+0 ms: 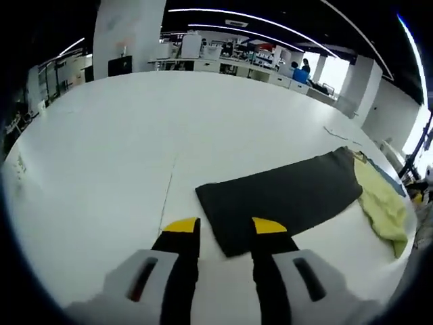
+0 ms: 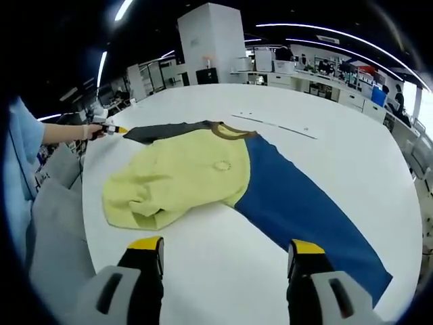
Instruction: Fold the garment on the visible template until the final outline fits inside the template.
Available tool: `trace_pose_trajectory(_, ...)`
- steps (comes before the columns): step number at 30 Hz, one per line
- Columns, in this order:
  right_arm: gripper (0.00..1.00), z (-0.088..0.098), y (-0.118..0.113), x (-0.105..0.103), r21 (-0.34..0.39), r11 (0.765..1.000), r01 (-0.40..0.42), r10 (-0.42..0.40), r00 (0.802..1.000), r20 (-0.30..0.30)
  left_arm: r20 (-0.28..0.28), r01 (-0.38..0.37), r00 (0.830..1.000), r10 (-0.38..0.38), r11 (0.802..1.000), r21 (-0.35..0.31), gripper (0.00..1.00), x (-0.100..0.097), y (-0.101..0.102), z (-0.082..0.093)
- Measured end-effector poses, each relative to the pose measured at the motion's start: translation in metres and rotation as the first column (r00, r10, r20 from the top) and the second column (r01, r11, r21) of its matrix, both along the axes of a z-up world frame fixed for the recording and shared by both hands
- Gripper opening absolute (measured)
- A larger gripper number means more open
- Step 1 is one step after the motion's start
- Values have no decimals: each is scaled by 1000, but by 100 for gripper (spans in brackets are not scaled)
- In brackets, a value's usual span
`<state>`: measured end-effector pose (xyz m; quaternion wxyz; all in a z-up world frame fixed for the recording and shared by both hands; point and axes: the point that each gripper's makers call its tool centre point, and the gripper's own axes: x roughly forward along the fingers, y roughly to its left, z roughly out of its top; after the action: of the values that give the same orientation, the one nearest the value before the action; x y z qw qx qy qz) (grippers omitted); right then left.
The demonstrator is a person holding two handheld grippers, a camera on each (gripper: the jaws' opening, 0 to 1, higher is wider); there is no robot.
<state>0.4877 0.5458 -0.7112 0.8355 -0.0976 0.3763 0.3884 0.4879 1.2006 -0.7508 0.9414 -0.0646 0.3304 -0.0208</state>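
Tabletop (image 1: 122,149) spreads wide and white through the left gripper view, bare on the near and left sides, with much free surface around the garment (image 1: 284,196). A dark sleeve of it lies flat, reaching from the yellow body at the right toward the left gripper (image 1: 225,227); its squared end sits just between the two yellow-tipped fingers (image 1: 181,225). The fingers stand parted and hold nothing, hovering low over the sleeve end. Beyond the far edge stand a white pillar, counters with equipment, and people in blue near bright windows.

In the right gripper view the garment (image 2: 203,176) lies across the middle of the tabletop (image 2: 338,142): yellow body partly bunched at the near left, a blue sleeve running toward the near right, a dark sleeve stretching away to the far left, brown collar at the top. Open white surface lies beyond it and on the right side. The right gripper (image 2: 226,249) hangs above the near edge, its fingers (image 2: 147,244) spread wide and empty, short of the cloth. At far left a hand (image 2: 88,131) holds the left gripper (image 2: 116,128) at the dark sleeve's end. Thin marks run across the far surface; shelving, a pillar and ceiling light strips lie behind.
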Motion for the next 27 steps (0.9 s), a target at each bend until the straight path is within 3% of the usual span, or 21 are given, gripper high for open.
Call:
trace_pose_trajectory(1,75,1,1,0,4,1000,-1,1,1000,1,23,39,999,-39,999,23,37,1,-5,4)
trace_pose_trajectory(4,75,2,3,-2,7,1000,-7,7,1000,1,85,118,989,-117,993,0,51,2,-23,16)
trace_pose_trajectory(5,75,2,4,-3,8,1000,-7,7,1000,0,123,175,977,-175,984,12,53,3,-32,23)
trace_pose_trajectory(8,75,1,5,-5,6,1000,-12,12,1000,-1,169,254,955,-245,967,-34,64,2,-53,35)
trace_pose_trajectory(9,75,2,5,-6,5,1000,-14,14,1000,-1,186,294,940,-285,955,-25,67,2,-62,40)
trace_pose_trajectory(11,75,3,5,-7,8,1000,-12,12,1000,0,191,328,928,-319,944,-18,71,1,-69,44)
trace_pose_trajectory(13,75,4,5,-8,8,1000,-12,12,1000,1,208,364,915,-345,929,-61,76,-2,-85,51)
trace_pose_trajectory(15,75,5,5,-9,9,1000,-11,11,1000,3,221,399,897,-384,917,-27,81,-3,-93,56)
trace_pose_trajectory(18,75,6,6,-12,12,1000,-10,9,1000,6,219,432,884,-413,901,-44,90,-6,-107,60)
trace_pose_trajectory(22,75,6,9,-14,19,1000,-8,8,1000,10,211,488,856,-472,872,-28,86,-14,-128,66)
trace_pose_trajectory(23,75,7,11,-15,22,1000,-10,10,1000,11,215,511,842,-494,859,-26,84,-17,-136,69)
trace_pose_trajectory(27,75,7,16,-19,31,999,-14,14,1000,18,230,559,809,-542,829,-11,85,-23,-159,76)
